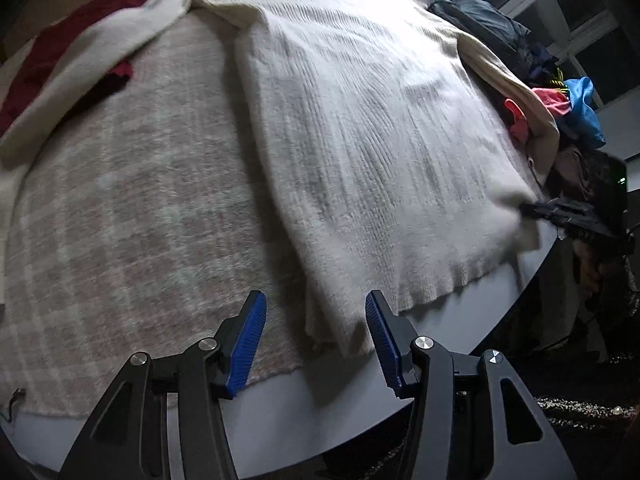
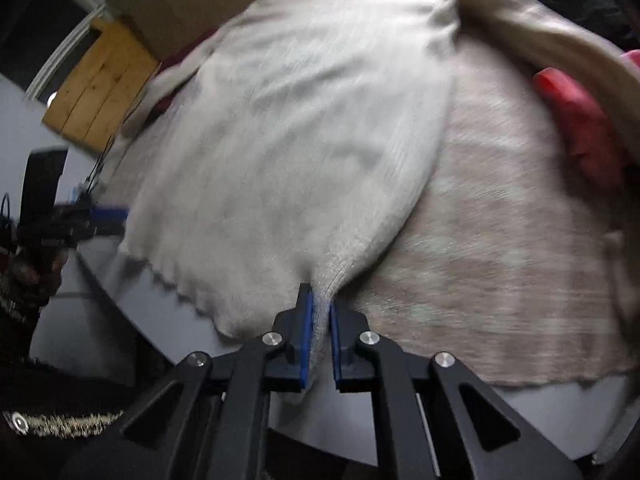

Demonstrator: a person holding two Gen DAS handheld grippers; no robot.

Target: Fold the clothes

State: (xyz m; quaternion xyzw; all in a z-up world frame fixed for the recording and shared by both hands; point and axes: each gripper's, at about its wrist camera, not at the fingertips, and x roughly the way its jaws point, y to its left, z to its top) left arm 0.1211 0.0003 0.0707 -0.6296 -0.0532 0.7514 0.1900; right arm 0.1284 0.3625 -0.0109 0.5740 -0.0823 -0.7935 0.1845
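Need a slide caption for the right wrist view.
Right gripper pinches the cream sweater hem over a plaid blanket.

My left gripper [image 1: 316,340] has two black fingers with flat, ribbed blue pads [image 1: 248,350] on the inner sides. The arms are black bars with long cut-out slots, joined by round silver screws [image 1: 424,343]. My right gripper [image 2: 320,340] has the same build: black linkage, blue pads, silver screws [image 2: 272,338]. I wear dark clothing with a pale speckled band [image 2: 68,424].
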